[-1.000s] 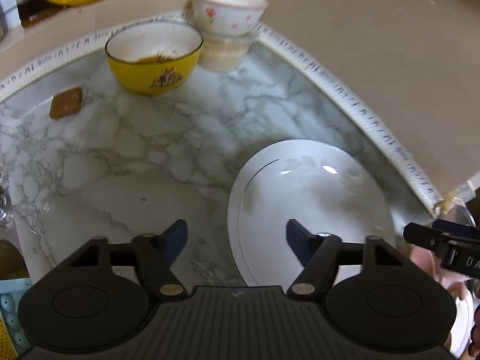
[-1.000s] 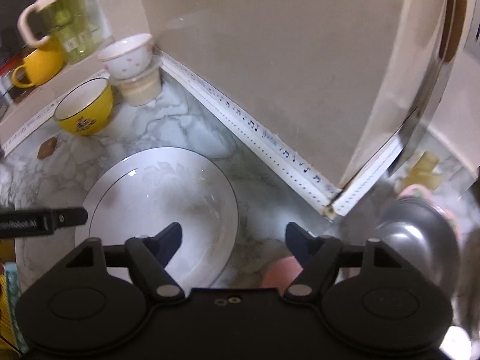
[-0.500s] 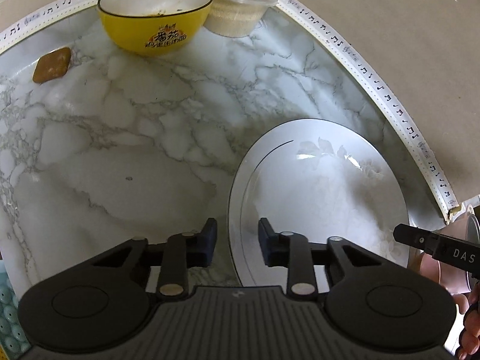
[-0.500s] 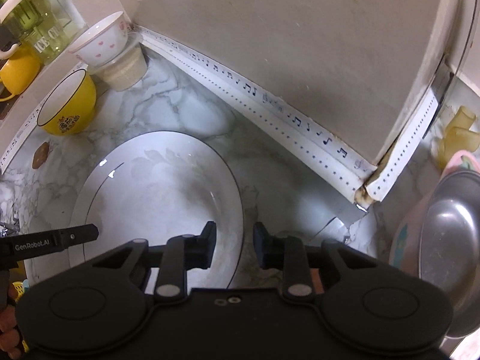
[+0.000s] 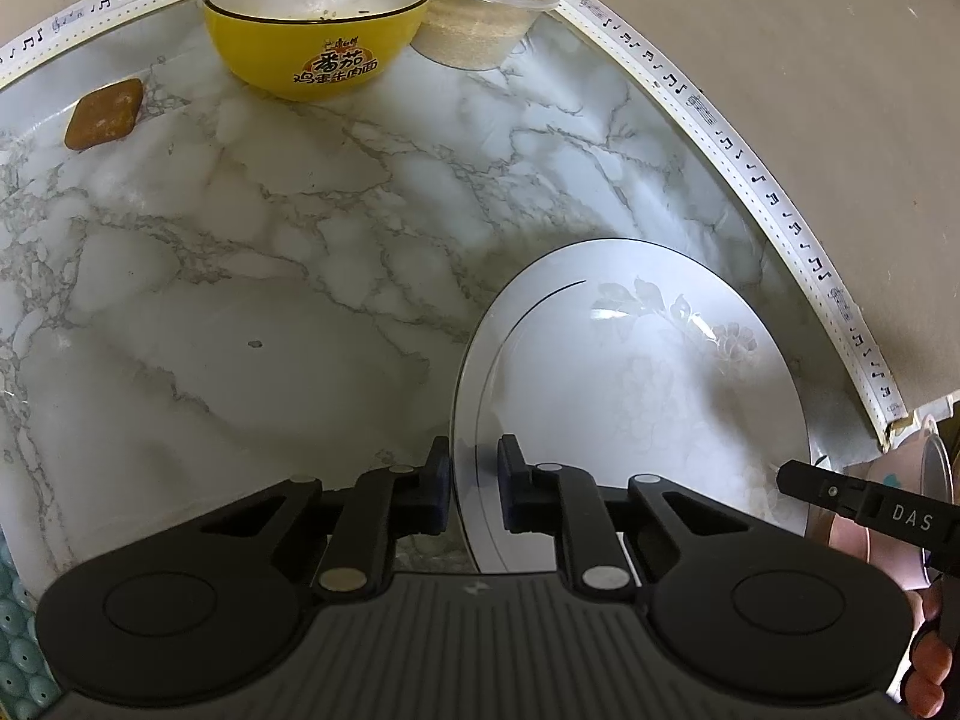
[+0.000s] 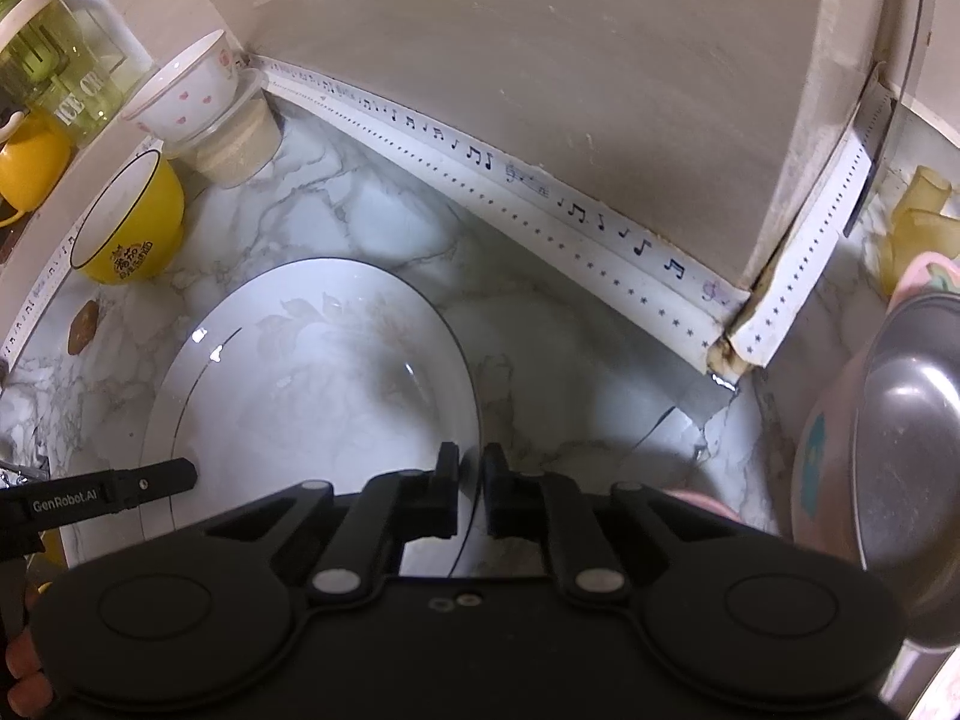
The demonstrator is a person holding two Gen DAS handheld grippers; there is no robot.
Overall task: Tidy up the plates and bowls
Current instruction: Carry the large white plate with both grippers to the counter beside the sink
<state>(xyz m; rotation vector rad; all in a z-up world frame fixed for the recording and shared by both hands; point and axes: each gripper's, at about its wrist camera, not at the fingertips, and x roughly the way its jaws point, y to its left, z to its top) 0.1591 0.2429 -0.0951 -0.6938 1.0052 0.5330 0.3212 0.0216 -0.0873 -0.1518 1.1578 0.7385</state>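
Jaws of both grippers on flat plate rim

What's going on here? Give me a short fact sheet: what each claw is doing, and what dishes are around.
left gripper: jaws have just closed on the near left rim of the white plate
right gripper: shut on the plate's right rim
plate: lies on the marble counter
yellow bowl: at the back, empty-looking
heart-print bowl: sits on a plastic tub
steel bowl: far right

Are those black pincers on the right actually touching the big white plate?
Touching. In the right wrist view, the right gripper has its pads closed on the white plate's rim, one on each side.
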